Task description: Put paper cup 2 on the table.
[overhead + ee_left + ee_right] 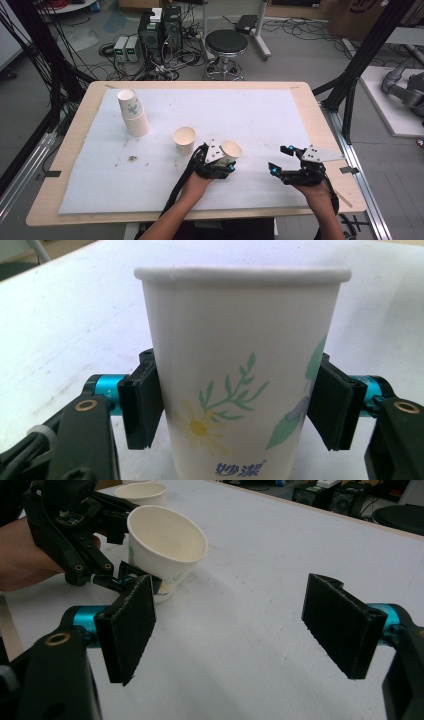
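A white paper cup (240, 365) with a daisy and leaf print sits between the pads of my left gripper (235, 410), which press its two sides low on the wall. In the high view this cup (231, 150) is near the middle of the white cloth (250, 115), tilted, with my left gripper (227, 157) shut on it. The right gripper view shows the same cup (167, 545) leaning with its mouth toward the camera; I cannot tell whether its base touches the cloth. My right gripper (280, 158) is to the right of it, open with nothing between its pads (127, 625).
A second single cup (184, 139) stands upright just left of the held one. A stack of nested cups (132, 112) stands at the back left. The wooden table edge (320, 125) frames the cloth. A stool (226, 45) and cables lie beyond the table.
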`<state>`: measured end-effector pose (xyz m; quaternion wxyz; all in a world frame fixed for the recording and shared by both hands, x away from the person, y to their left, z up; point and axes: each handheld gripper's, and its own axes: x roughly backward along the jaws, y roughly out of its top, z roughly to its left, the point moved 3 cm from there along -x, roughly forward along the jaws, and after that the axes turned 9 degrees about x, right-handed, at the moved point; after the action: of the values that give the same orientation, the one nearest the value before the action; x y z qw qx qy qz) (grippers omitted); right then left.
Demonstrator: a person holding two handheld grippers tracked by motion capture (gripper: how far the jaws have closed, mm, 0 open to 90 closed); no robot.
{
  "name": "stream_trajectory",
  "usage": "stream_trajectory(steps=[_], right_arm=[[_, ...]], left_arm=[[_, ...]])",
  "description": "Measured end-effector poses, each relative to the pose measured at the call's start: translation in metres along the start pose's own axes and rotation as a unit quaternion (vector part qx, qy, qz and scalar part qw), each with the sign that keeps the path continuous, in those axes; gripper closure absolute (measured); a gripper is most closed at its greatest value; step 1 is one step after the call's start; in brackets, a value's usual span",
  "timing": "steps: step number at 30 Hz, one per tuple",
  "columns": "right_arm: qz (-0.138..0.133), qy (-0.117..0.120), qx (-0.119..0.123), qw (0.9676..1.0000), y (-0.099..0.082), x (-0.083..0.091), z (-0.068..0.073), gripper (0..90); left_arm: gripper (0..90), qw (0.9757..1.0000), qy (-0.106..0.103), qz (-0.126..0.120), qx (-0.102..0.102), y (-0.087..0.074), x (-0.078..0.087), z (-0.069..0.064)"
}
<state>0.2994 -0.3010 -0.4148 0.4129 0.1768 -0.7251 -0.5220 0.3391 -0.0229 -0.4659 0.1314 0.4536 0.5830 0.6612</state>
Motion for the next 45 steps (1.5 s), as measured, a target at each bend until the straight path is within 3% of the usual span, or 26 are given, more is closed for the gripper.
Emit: stream_trajectory(steps=[5, 11, 17, 22, 29, 36, 45], right_arm=[[-0.002, 0.002, 0.003, 1.0000, 0.000, 0.000, 0.001, 22.1], [-0.005, 0.010, 0.004, 0.9999, 0.003, -0.001, 0.003, 22.1], [-0.002, 0.013, 0.005, 0.9999, 0.002, -0.003, 0.003, 22.1], [0.000, 0.014, 0.004, 0.9999, 0.001, -0.003, 0.003, 22.1], [0.000, 0.013, 0.003, 0.9999, 0.000, -0.003, 0.002, 22.1], [-0.002, 0.005, 0.007, 1.0000, 0.000, -0.004, 0.004, 22.1], [0.009, -0.036, 0.008, 0.9993, -0.004, -0.007, 0.006, 22.0]], left_arm=[[31.8, 0.9997, -0.004, 0.015, 0.017, -0.008, 0.012, 0.004], [30.7, 0.9996, -0.004, 0.021, 0.017, -0.009, 0.014, 0.005], [23.7, 0.9998, -0.017, -0.001, 0.012, -0.010, 0.019, 0.004], [20.2, 0.9992, -0.029, -0.015, 0.026, -0.014, 0.030, 0.005], [20.5, 0.9971, -0.038, -0.054, 0.037, -0.027, 0.062, 0.012], [20.8, 0.9918, -0.043, -0.106, 0.057, -0.029, 0.103, 0.030], [14.5, 0.9877, -0.014, -0.137, 0.074, -0.034, 0.146, 0.064]])
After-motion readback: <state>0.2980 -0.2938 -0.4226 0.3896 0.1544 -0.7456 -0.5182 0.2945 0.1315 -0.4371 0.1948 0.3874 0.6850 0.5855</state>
